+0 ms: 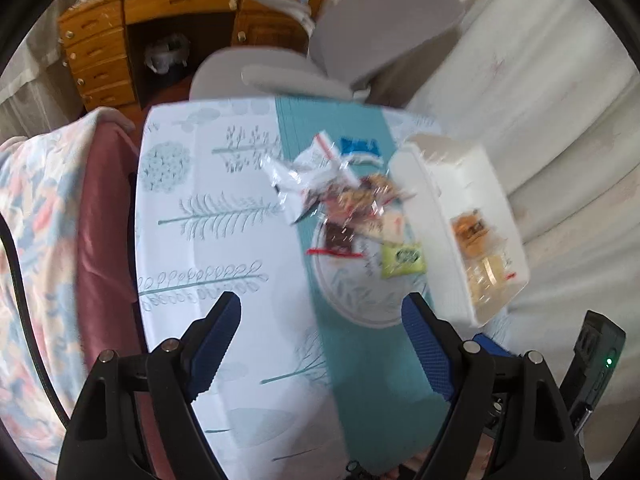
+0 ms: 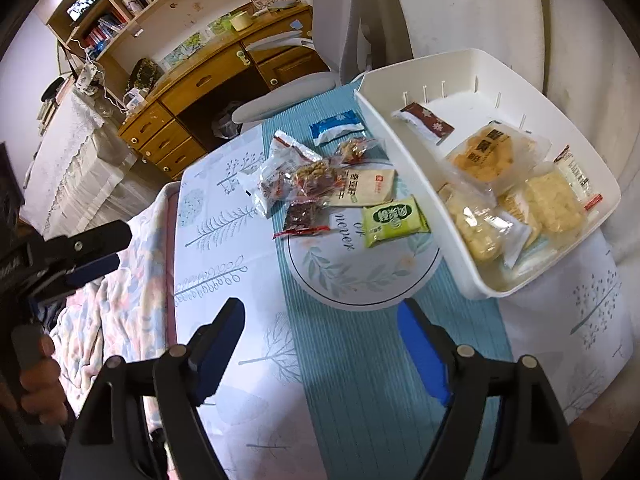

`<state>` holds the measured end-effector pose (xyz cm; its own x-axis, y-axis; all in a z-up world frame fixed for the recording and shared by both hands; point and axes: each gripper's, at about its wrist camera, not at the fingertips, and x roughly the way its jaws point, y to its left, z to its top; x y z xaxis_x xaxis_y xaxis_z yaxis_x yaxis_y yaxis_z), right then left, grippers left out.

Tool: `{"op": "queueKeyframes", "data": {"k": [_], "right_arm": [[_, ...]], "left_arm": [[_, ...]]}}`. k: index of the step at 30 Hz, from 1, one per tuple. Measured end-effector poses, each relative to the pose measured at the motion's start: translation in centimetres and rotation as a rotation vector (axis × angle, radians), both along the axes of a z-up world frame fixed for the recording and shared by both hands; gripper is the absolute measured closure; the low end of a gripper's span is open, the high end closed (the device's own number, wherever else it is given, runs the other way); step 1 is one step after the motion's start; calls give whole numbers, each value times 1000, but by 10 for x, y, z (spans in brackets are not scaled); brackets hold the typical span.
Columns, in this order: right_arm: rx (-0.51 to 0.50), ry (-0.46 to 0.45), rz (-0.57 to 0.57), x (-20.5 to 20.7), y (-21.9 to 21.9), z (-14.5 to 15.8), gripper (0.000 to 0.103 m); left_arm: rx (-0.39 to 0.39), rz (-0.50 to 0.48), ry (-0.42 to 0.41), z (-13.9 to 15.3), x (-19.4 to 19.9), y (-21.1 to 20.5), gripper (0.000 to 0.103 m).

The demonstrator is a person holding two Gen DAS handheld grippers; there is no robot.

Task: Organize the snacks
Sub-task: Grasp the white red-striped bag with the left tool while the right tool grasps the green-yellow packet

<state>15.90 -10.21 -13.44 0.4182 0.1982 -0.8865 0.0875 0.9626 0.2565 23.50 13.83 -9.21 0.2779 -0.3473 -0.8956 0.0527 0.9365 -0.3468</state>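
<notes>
White bin holding wrapped biscuits, right of loose packets on teal mat. Both claws, left and right, spread wide, gripping nothing.

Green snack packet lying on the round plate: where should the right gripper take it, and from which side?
The flat green foil snack packet lies alone on the round leaf-print plate, its near-left crimped end tilted up slightly. Best guess: bring the open right gripper in low from the near side and pinch that sealed end; the white plastic bin crowds the right.
</notes>
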Motion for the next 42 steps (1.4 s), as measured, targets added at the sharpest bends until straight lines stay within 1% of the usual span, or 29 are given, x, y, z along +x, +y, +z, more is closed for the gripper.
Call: {"op": "queueKeyframes", "data": {"k": [1,3,7,8,11,13,17,20,24,25,28,30,36,42], "right_arm": [[-17,0,-1,0,3,-2,23],[-46,1,-4,2,7,-5,23],[-97,-35,-33,7,11,-11,23],[-95,-32,-44,9,10,-13,23],[-31,-11,-135,16,-1,-25,23],[-6,7,-173,23,-6,-33,23],[40,52,-259,35,-18,-50,23],[66,64,-313,44,-25,-59,23],[89,74,-426,56,-36,-70,23],[91,70,-469,59,-39,-72,23],[92,92,-556,66,-46,-80,23],[113,115,-616,70,-50,-89,23],[105,146,-665,81,-45,-106,23],[61,190,-698,89,-45,-122,23]], "left_arm": [[17,-13,29,-5,6,1,21],[61,-28,57,-14,16,0,21],[127,-76,73,-25,36,-6,21],[148,-89,74,-28,43,-9,21],[211,-130,69,-35,62,-18,21],[252,-165,55,-41,76,-26,21],[306,-198,31,-57,106,-37,21],[346,-234,13,-74,127,-46,21],[379,-292,2,-97,146,-58,21],[384,-305,0,-101,149,-60,21],[382,-337,-2,-115,158,-65,21],[379,-348,4,-124,162,-67,21],[366,-374,14,-143,170,-74,21],[352,-392,6,-157,176,-84,21]]}}
